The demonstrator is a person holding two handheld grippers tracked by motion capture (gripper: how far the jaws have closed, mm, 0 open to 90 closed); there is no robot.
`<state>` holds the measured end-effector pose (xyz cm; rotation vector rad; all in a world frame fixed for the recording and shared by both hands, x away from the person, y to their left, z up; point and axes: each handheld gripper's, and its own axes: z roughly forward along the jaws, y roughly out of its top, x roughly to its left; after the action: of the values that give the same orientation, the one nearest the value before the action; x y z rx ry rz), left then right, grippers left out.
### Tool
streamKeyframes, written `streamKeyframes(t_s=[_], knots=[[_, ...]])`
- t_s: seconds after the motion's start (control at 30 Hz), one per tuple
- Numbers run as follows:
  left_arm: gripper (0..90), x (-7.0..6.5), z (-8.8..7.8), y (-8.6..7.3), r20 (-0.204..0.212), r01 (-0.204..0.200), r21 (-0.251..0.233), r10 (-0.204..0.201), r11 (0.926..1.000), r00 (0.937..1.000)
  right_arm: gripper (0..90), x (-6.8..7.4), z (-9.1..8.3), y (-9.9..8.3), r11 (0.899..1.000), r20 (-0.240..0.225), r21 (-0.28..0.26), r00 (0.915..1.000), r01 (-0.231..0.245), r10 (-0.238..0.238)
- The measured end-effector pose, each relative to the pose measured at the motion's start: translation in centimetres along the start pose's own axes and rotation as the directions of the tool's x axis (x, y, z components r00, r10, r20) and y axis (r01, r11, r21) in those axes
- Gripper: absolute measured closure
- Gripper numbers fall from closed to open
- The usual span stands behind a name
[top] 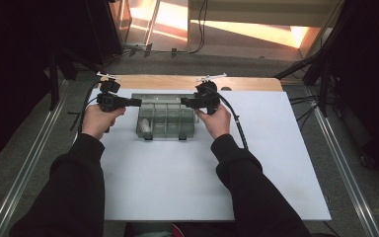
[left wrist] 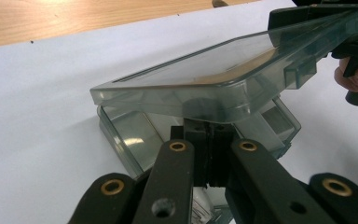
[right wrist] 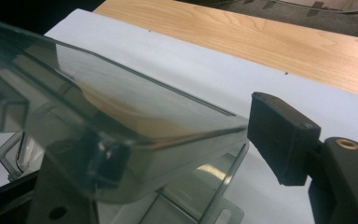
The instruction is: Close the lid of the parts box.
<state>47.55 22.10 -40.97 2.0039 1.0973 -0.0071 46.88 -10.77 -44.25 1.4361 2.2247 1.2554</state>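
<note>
Between the two grippers the lid (left wrist: 205, 70) of the box (top: 165, 121) hangs half-raised, left gripper (left wrist: 209, 140) shut empty beneath its edge, right gripper (top: 185, 102) wide open astride its corner (not pinching), so swinging it fully back likely comes next

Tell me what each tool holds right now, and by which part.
Left tool: shut beneath the lid's end edge, gripping nothing. Right tool: jaws straddle the lid's other end edge, one under, one beside it; a firm grip cannot be told.

Compartment box (top: 165, 118): smoky translucent plastic, rectangular, divided into several cells, two front latches unfastened. Lies near the far middle of the white-covered desk (top: 202, 182). Hinged lid (left wrist: 223, 70) raised, tilted partly open above the base.
</note>
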Motion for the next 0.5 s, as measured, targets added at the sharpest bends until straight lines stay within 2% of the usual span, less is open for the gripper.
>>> streamKeyframes(t_s=[0.13, 0.27, 0.37, 0.47, 0.5], knots=[[90.0, -0.1, -0.3, -0.1, -0.002, -0.012, 0.003, 0.012, 0.9999, 0.9999, 30.5, -0.1, -0.4, -0.2, 1.000, -0.010, -0.001, 0.9999, -0.008, 0.008], [90.0, 0.1, -0.4, -0.2, 0.005, -0.011, -0.004, 0.011, 0.9999, 0.9999, 30.2, -0.1, -1.0, -0.5, 1.000, -0.008, 0.025, 0.9999, -0.012, 0.012], [90.0, 0.2, -0.4, -0.5, 0.002, -0.017, 0.014, 0.017, 0.9998, 0.9999, 30.6, -0.2, -1.6, -0.9, 0.998, -0.036, 0.051, 0.9991, -0.022, 0.024], [90.0, 0.3, -0.5, -0.7, 0.006, -0.011, 0.016, 0.011, 0.9998, 0.9999, 32.0, -0.2, -2.4, -1.3, 0.998, -0.041, 0.064, 0.9987, -0.026, 0.028], [90.0, 0.3, -0.6, -0.7, 0.008, -0.011, 0.019, 0.011, 0.9998, 0.9999, 33.1, -0.3, -2.7, -1.4, 0.998, -0.058, 0.063, 0.9978, -0.029, 0.033]])
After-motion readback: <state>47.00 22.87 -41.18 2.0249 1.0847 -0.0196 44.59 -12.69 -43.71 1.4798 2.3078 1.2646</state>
